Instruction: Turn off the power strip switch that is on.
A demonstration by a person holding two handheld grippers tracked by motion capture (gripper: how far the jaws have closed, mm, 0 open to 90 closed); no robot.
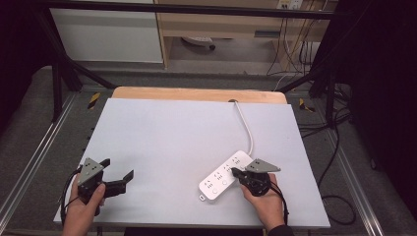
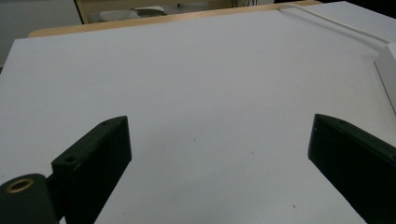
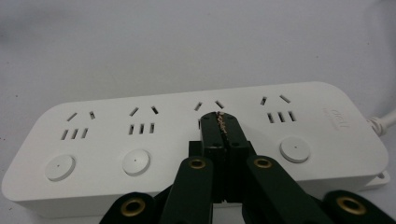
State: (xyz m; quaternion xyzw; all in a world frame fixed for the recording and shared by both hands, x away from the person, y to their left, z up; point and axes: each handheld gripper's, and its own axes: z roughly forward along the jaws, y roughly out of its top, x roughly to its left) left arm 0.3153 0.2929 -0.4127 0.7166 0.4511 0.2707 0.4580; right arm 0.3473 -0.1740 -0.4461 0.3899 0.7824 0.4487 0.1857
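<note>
The left gripper (image 1: 119,176) was held by a hand (image 1: 83,206) at the table's (image 1: 162,132) near left corner, just above the white surface; its fingers (image 2: 95,158) were spread wide apart, and nothing was held between them; bare table was seen in the gap in the left gripper view. A white power strip (image 1: 220,178) lay aslant near the table's near edge, right of centre; four socket groups and round buttons (image 3: 135,162) were carried on its top; its white cable (image 1: 246,129) was run toward the far edge. The right gripper (image 1: 236,172) was held by the other hand (image 1: 265,201) at the strip's right end; its fingers (image 3: 219,130) were pressed together over the third socket group, nothing being gripped.
</note>
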